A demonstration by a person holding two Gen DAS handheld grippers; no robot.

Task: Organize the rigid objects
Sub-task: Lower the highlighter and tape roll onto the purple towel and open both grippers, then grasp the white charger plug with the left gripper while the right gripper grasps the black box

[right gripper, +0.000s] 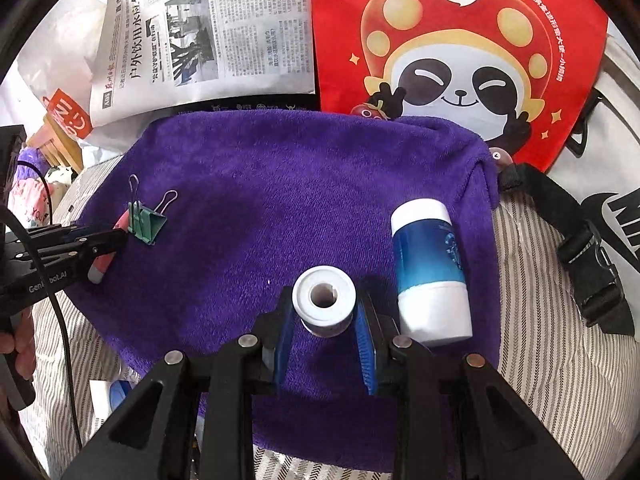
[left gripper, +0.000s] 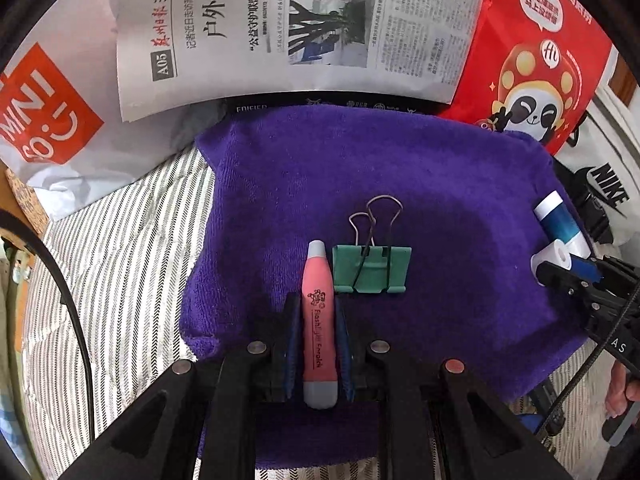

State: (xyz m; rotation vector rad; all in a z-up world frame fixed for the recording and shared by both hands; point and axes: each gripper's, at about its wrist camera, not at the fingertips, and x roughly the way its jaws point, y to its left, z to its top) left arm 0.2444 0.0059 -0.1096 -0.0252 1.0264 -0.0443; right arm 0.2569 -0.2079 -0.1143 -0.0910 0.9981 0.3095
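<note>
My left gripper (left gripper: 317, 300) is shut on a pink flashlight (left gripper: 317, 320) with grey ends, held low over the purple towel (left gripper: 400, 184). A green binder clip (left gripper: 372, 268) lies on the towel just right of the flashlight's tip. My right gripper (right gripper: 324, 300) is shut on a small white spool (right gripper: 324, 304) with a round hole in its end. A blue and white bottle (right gripper: 430, 272) lies on the towel right beside it. The right gripper (left gripper: 560, 272) with the spool (left gripper: 552, 260) shows at the right edge of the left wrist view, and the left gripper (right gripper: 116, 244) at the left edge of the right wrist view.
The towel lies on striped bedding (left gripper: 120, 260). Behind it are a newspaper (left gripper: 280, 20), a red panda bag (right gripper: 460, 48), a white bag with an orange logo (left gripper: 44, 116) and a white Nike bag with a black strap (right gripper: 592, 240). A hand (right gripper: 16, 344) holds each gripper handle.
</note>
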